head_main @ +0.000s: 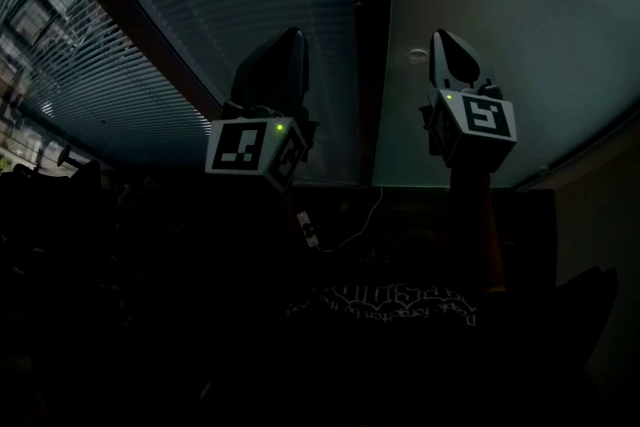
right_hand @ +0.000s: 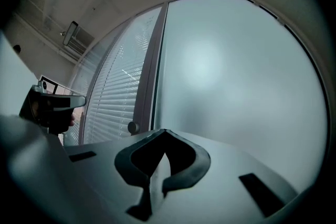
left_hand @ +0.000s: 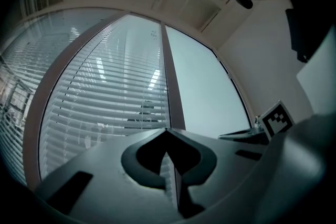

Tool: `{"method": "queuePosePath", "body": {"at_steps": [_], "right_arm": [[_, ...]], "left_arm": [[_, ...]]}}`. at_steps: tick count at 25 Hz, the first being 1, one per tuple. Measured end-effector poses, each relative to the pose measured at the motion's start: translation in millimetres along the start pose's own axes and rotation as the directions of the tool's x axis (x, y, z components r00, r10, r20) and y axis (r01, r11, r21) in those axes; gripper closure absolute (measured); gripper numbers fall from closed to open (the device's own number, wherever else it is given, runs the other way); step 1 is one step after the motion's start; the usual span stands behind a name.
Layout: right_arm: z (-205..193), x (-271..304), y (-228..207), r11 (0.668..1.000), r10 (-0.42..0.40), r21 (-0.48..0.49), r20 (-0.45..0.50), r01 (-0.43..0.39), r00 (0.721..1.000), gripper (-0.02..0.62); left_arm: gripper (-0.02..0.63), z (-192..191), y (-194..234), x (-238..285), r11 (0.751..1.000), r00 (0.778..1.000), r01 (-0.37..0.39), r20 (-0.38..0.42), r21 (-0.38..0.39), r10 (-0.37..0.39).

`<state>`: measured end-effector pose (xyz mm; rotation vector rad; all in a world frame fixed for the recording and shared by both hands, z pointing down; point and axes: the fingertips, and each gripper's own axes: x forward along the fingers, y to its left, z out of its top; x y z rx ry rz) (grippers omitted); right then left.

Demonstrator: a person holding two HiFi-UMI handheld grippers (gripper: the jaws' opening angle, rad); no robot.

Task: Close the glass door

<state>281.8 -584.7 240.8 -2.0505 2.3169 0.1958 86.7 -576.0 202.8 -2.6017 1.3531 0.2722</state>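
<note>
Your right gripper (right_hand: 165, 132) is closed tight and empty, raised before the door (right_hand: 236, 71); your left gripper (left_hand: 167, 131) is likewise closed on nothing, facing the blinds (left_hand: 105, 92)

A: Where is the glass door (head_main: 510, 25)?
B: On the right, behind the right gripper (head_main: 447, 40). The blinds (head_main: 150, 55) are on the left, behind the left gripper (head_main: 290, 37). A frame post (head_main: 370, 35) stands betw. them.
A: And the knob (head_main: 415, 55)?
B: Near the door's left edge, just left of the right gripper. A cable (head_main: 345, 233) is lower, under the post.
</note>
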Motion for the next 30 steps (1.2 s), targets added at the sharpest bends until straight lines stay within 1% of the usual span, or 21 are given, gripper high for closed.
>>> {"method": "queuePosePath", "body": {"at_steps": [6,12,22,30], "right_arm": [[12.2,-13.9,7.9,1.0,0.018,-0.007,0.017,-0.018,1.0,0.594],[13.7,-22.7,7.3,1.0,-0.001,-0.012,0.025,0.001,1.0,0.594],[12.4,-28.8,14.3,1.0,0.003,-0.011,0.023,-0.003,1.0,0.594],[20.8,-40.7,21.0,0.999,-0.012,-0.043,0.037,0.014,0.999,0.594]], "left_arm": [[0.611,1.7,-4.9,-2.5,1.0,1.0,0.006,0.0,-0.007,-0.006],[0.611,3.5,-9.1,-6.9,1.0,1.0,0.009,0.006,-0.005,-0.009],[0.611,3.3,-6.9,-14.7,1.0,1.0,0.005,0.003,-0.009,-0.005],[0.611,4.8,-7.9,-21.7,1.0,1.0,0.013,0.002,-0.009,-0.013]]}}
